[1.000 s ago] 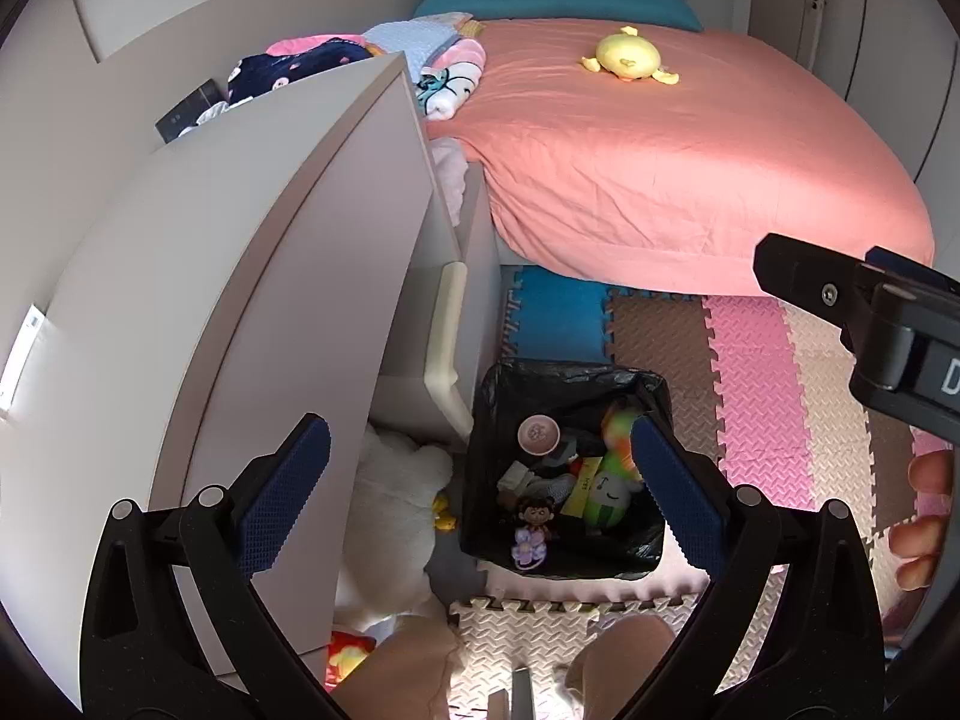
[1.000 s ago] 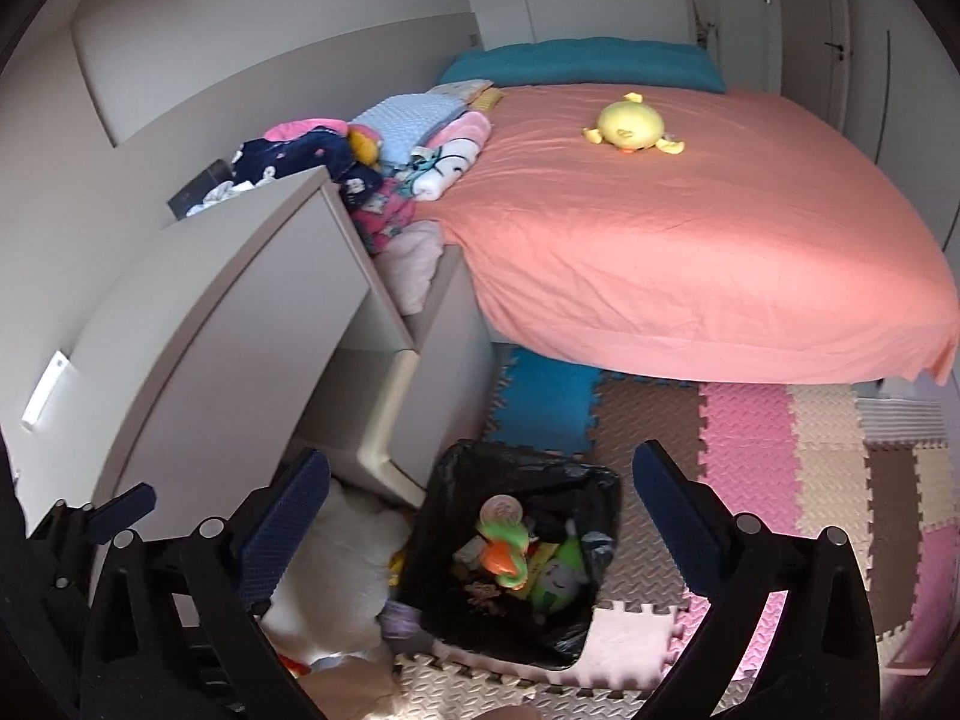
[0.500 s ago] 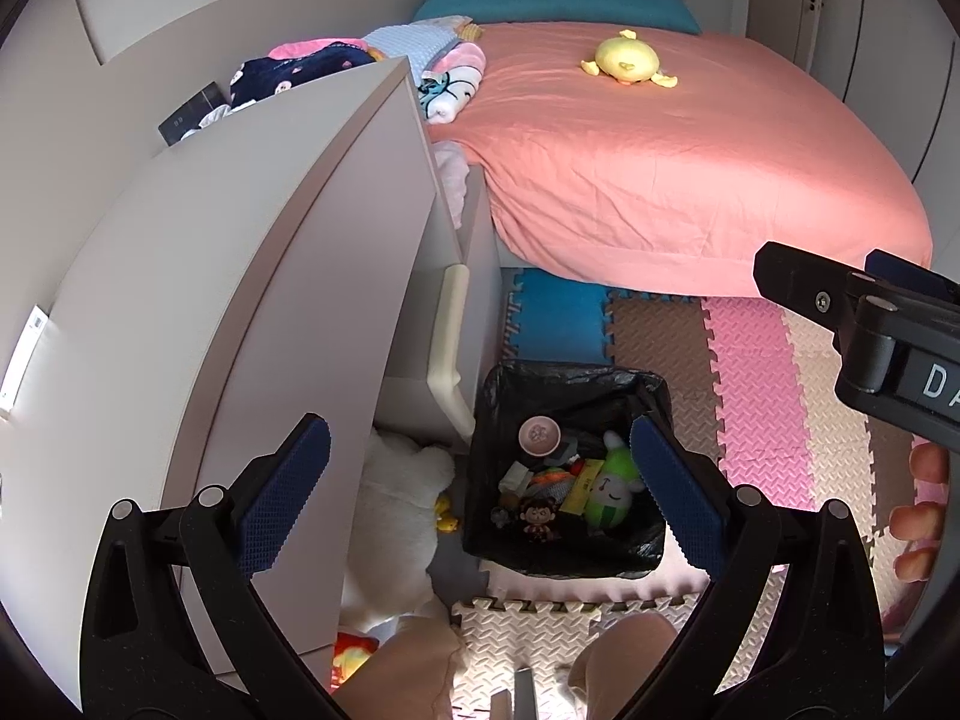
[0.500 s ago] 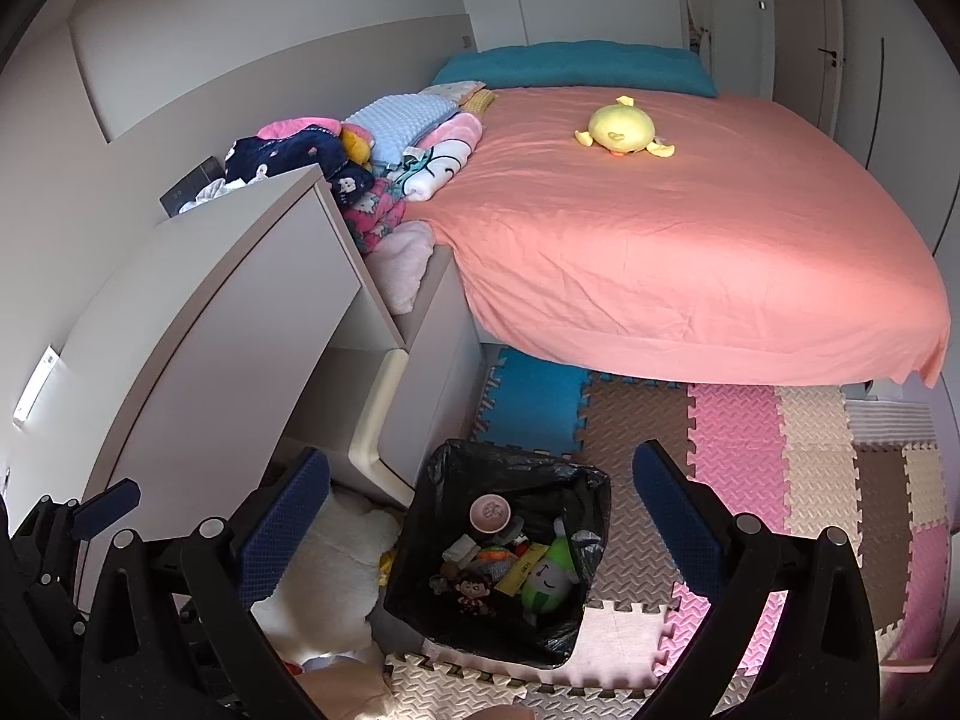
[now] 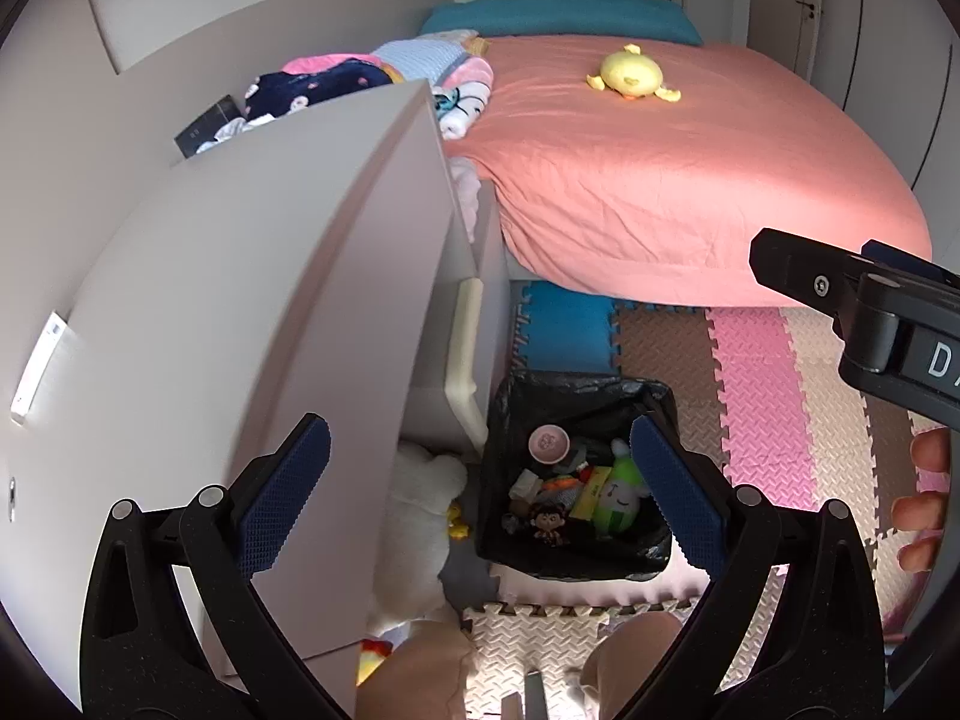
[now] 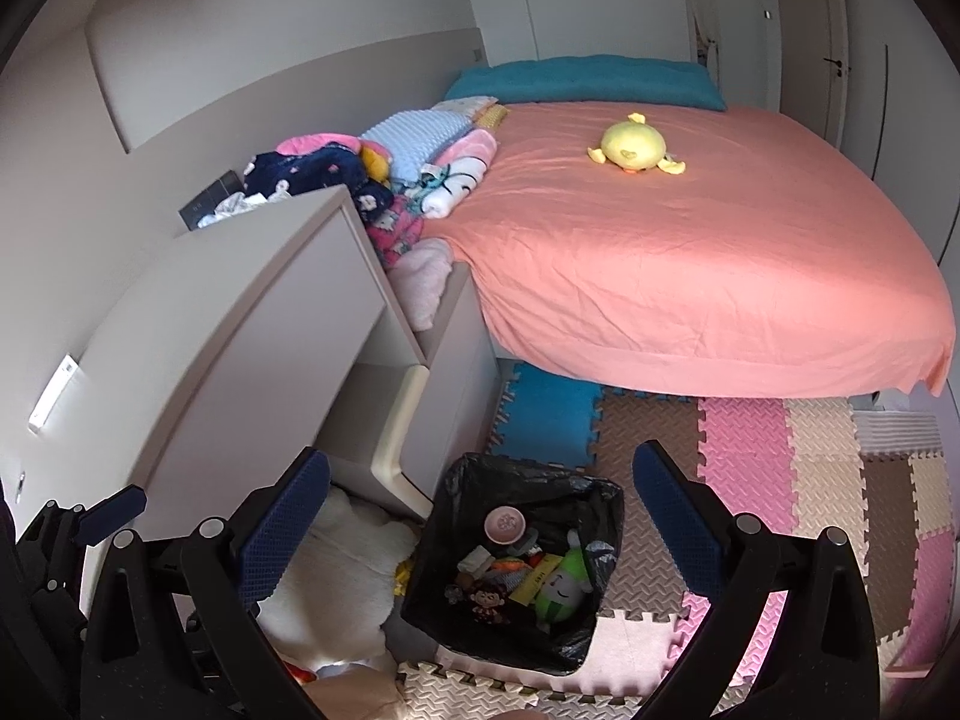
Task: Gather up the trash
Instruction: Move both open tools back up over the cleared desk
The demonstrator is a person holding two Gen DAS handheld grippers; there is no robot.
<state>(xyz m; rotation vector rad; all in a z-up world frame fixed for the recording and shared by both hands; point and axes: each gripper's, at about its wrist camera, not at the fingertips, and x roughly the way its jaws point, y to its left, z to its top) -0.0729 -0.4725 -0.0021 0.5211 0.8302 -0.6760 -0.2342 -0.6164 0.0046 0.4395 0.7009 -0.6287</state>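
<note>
Bin [image 5: 576, 396] with black liner sits on the foam floor mats [image 5: 756, 396], just beside the open drawer [image 5: 465, 360] of the white cabinet [image 5: 240, 300], near the foot of the bed [image 5: 690, 180]. Trash inside it: pink round lid [image 5: 548, 443], green plush [image 5: 621, 495], small doll [image 5: 547, 521], yellow packet [image 5: 591, 489], other bits too small to tell. Left hand-held gripper [image 5: 480, 492] released, jaws wide apart, holding nothing, hovering above the bin. Right hand-held gripper [image 6: 480, 516] also released and empty, above the same bin [image 6: 462, 516]; its body shows at the right edge of the left view, with fingers [image 5: 924, 504] of the person's hand under it. White plush [image 6: 336, 576] lies on the floor between cabinet and bin, touching the bin's left side or close to it, cannot tell. Yellow plush [image 6: 633, 147] on the pink bedsheet, well apart from the bin. Pile of clothes [image 6: 372, 180] at the bed's left edge, behind the cabinet.
</note>
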